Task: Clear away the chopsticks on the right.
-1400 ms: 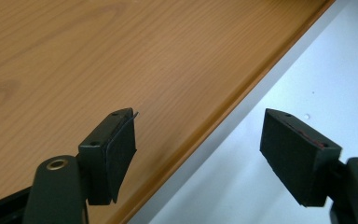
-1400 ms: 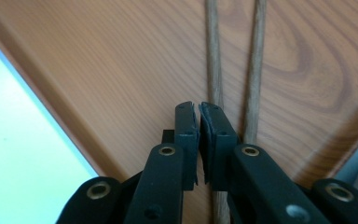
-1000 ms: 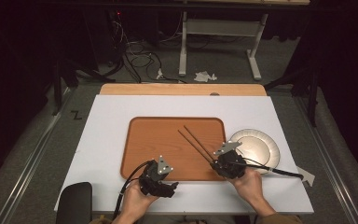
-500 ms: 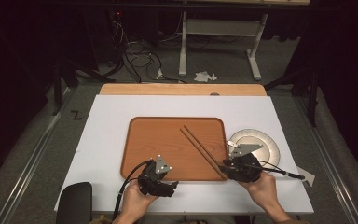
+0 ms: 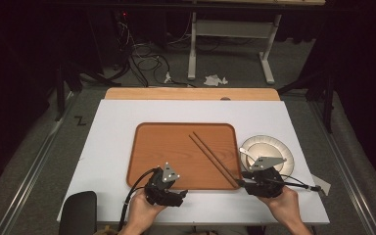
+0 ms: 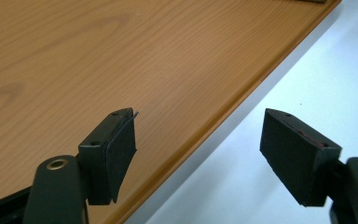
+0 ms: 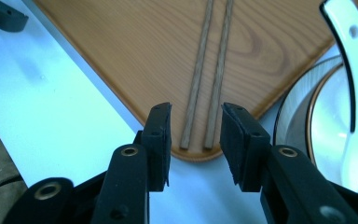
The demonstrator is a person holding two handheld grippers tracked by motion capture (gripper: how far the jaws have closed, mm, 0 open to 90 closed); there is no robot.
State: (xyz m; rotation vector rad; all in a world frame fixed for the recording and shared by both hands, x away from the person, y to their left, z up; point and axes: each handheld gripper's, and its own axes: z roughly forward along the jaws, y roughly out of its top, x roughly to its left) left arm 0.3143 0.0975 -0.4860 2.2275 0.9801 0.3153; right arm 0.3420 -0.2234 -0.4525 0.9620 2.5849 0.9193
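Two brown chopsticks (image 5: pixel 213 157) (image 7: pixel 212 70) lie side by side on the wooden tray (image 5: pixel 166 147) (image 7: pixel 121 56), slanting toward its near right corner. My right gripper (image 5: pixel 241 182) (image 7: pixel 195 114) sits at that corner, open. Its jaws have just been opening, and the chopsticks' near ends lie between the pads, untouched. My left gripper (image 5: pixel 182 192) (image 6: pixel 200 116) is open and empty, straddling the near edge of the tray (image 6: pixel 98 56).
A round plate (image 5: pixel 269 147) (image 7: pixel 317 121) with a white spoon (image 5: pixel 247 156) (image 7: pixel 349 56) stands right of the tray. A wooden board (image 5: pixel 191 94) lies along the white table's far edge. A black pad (image 5: pixel 77 213) sits at the near left and a paper scrap (image 5: pixel 323 185) at the near right.
The right gripper let go of the chopsticks, opened, and drew back toward the near right. The chopsticks now lie on the tray. The left gripper stayed put.
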